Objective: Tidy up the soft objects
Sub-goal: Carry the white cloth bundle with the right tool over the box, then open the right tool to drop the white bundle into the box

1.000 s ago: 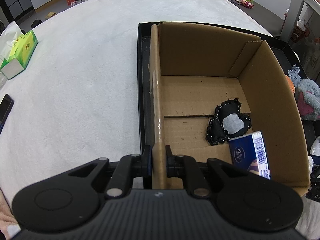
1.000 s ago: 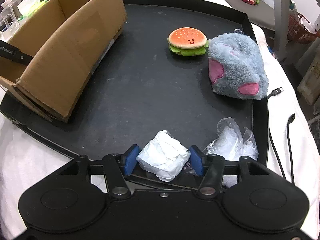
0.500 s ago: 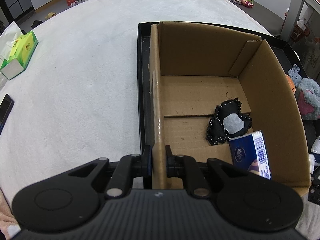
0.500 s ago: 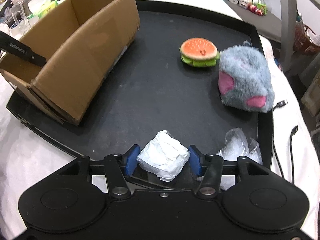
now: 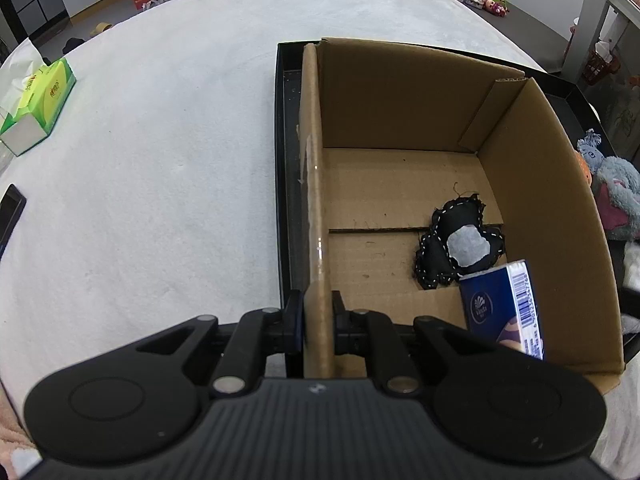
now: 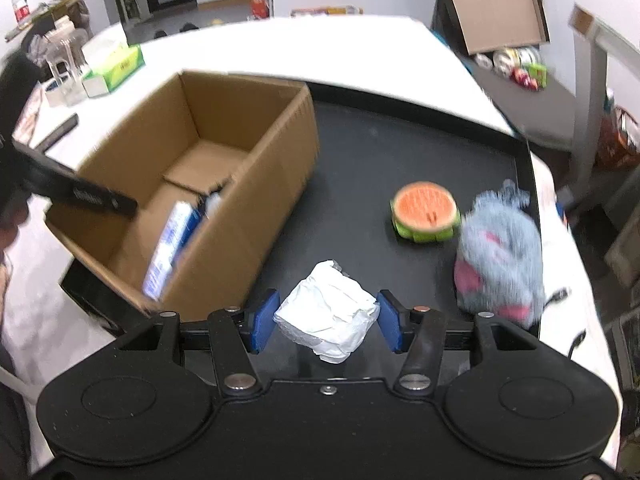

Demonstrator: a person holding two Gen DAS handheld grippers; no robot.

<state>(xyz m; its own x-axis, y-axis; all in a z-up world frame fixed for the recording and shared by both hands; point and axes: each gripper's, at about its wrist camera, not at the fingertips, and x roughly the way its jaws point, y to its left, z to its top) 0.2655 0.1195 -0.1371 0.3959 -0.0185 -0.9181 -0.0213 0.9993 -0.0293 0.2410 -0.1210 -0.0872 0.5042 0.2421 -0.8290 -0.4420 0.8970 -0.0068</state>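
My right gripper [image 6: 327,322] is shut on a crumpled white tissue pack [image 6: 328,322] and holds it above the black tray [image 6: 384,152]. My left gripper [image 5: 318,318] is shut on the left wall of the open cardboard box [image 5: 400,92], which also shows in the right wrist view as the cardboard box [image 6: 256,184]. Inside lie a black stitched soft toy [image 5: 458,246] and a blue tissue pack [image 5: 502,312]. A burger plush [image 6: 425,212] and a grey-pink plush [image 6: 500,256] rest on the tray to the right.
The tray sits on a white tablecloth [image 5: 140,184]. A green tissue box [image 5: 38,106] and a dark phone [image 5: 10,210] lie at the far left. Clear containers [image 6: 64,76] stand beyond the box. A cable [image 6: 560,294] trails off the tray's right edge.
My right gripper has risen with the white pack, lifting it off the tray and turning toward the box, whose inside now shows. The left gripper has stayed on the box wall.
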